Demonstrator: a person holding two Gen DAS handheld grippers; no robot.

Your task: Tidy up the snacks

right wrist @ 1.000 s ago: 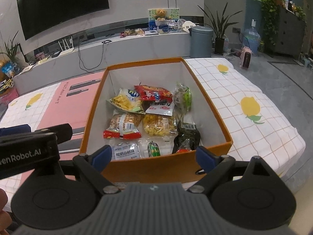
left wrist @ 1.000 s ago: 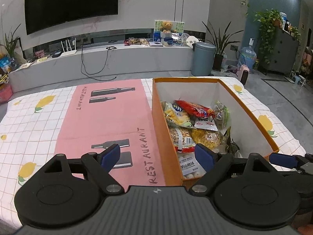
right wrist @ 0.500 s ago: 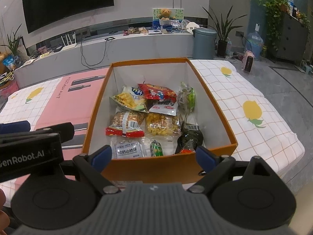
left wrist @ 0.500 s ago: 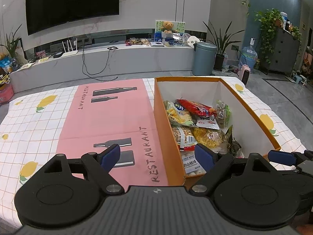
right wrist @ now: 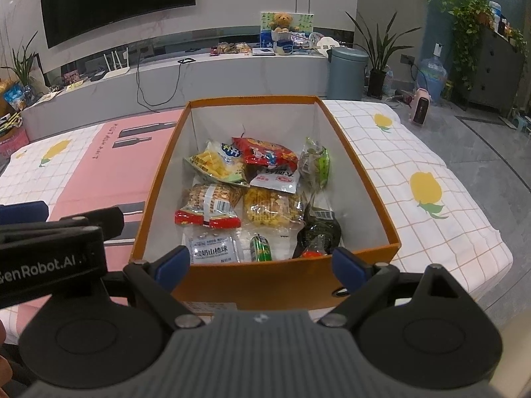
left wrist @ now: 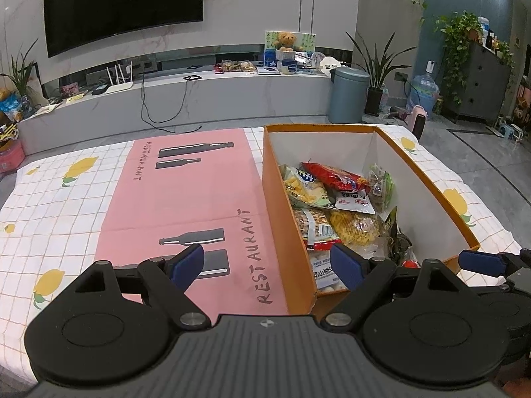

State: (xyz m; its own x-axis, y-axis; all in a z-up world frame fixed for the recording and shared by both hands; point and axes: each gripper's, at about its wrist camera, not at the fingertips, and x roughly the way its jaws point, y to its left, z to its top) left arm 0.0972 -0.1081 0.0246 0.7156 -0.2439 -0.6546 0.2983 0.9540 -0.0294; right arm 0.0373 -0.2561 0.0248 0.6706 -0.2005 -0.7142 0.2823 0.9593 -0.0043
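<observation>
orange cardboard, white inside: the box sits straight ahead of my right gripper, its near wall almost under my fingertips, and the snacks lie loose on its floor. nearest me are the white milk-ball packet, a small green can and a dark pouch; beyond them a red-ended nut bag and a yellow crinkle bag; furthest off a pale chip bag, a red packet overlapping a white sachet, and a green packet leaning on the wall to my right. they look gathered here so that nothing is left out on the cloth, so i judge the task nearly or wholly done.

my right gripper is spread wide, nothing between the pads, hanging just short of the box rim, well placed to look down into it without touching. my left gripper is spread the same way and carries nothing; it hovers over the pink runner with the box's left wall just to its right. the runner and the lemon-print cloth on the worktop show no stray packet near either gripper. further ahead stand a grey bin and the dark screen.
</observation>
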